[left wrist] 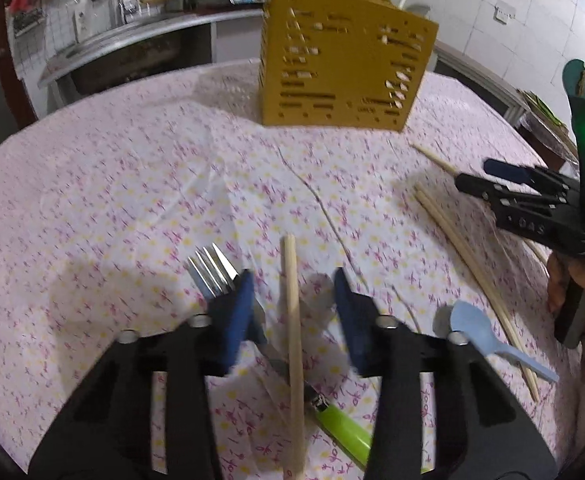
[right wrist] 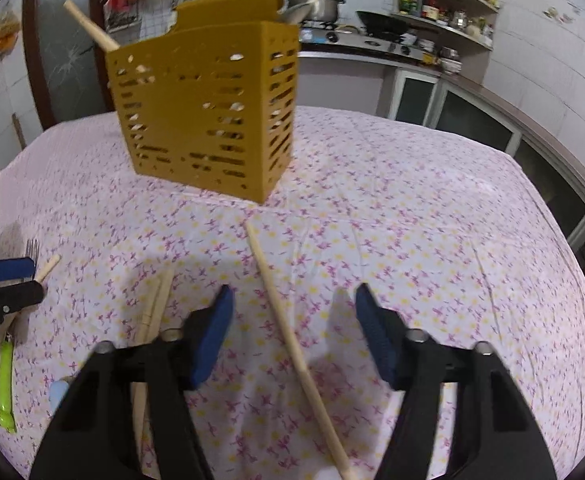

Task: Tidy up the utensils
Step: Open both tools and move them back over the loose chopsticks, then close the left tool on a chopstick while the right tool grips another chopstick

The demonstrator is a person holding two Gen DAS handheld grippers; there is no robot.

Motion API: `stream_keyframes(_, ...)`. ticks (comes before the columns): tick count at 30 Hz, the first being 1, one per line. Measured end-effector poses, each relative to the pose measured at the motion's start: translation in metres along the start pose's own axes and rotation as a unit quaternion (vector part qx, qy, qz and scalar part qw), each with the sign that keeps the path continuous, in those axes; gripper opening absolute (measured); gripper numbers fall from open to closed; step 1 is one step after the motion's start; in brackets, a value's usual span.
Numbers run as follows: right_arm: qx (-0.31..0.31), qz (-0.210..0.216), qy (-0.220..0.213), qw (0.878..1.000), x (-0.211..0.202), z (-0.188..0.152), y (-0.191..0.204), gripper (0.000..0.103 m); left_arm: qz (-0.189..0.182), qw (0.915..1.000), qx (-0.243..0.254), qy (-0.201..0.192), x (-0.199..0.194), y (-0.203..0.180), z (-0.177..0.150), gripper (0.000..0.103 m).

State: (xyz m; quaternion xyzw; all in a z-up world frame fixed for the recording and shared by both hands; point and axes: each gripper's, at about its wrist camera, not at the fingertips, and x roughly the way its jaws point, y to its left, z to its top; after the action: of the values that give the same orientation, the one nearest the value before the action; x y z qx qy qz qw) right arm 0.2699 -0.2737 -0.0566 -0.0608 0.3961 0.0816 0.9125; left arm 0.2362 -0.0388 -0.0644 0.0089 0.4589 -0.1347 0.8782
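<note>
Currently mid-pickup: left gripper and right gripper each straddle a chopstick flat on the tablecloth, jaws spread, not pinching; next close, lift, drop into yellow holder.

Two wrist fisheyes, both angled down over the tabletop.

The left wrist view looks along its jaws, close above the cloth, facing the yellow utensil holder from its left. The right wrist view faces that holder from the right. Both share the holder, the cloth and each other's gripper at the frame edge.
</note>
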Motion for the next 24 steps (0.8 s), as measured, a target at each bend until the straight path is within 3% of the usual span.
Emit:
stream_keyframes(1, -0.002, 0.003, 0.005, 1.0, 0.002, 0.001, 0.001, 0.044, 0.002, 1.0, 0.003, -0.001, 0.0, -0.001, 0.0, 0.034)
stream_keyframes(12, 0.012, 0.029, 0.03, 0.999, 0.015, 0.009, -0.007, 0.029, 0.015, 0.9996, 0.02, 0.015, 0.01, -0.008, 0.009, 0.032)
stream_keyframes(14, 0.011, 0.034, 0.037, 0.999, 0.015, 0.011, -0.006, 0.023, 0.021, 0.9995, 0.019, 0.016, 0.01, -0.007, 0.009, 0.026)
stream_keyframes(15, 0.01, 0.034, 0.04, 0.999, 0.016, 0.012, -0.004, 0.012, 0.022, 0.9995, 0.014, 0.016, 0.01, -0.005, 0.01, 0.021)
stream_keyframes(18, 0.009, 0.027, 0.047, 0.998, 0.016, 0.014, -0.002, 0.01, 0.008, 0.9997, 0.0, 0.022, 0.011, 0.002, 0.012, 0.005)
stream_keyframes(24, 0.024, 0.024, 0.047, 0.998, 0.006, 0.011, -0.005, 0.006, 0.004, 0.9998, -0.001, 0.019, 0.008, 0.004, 0.01, 0.004)
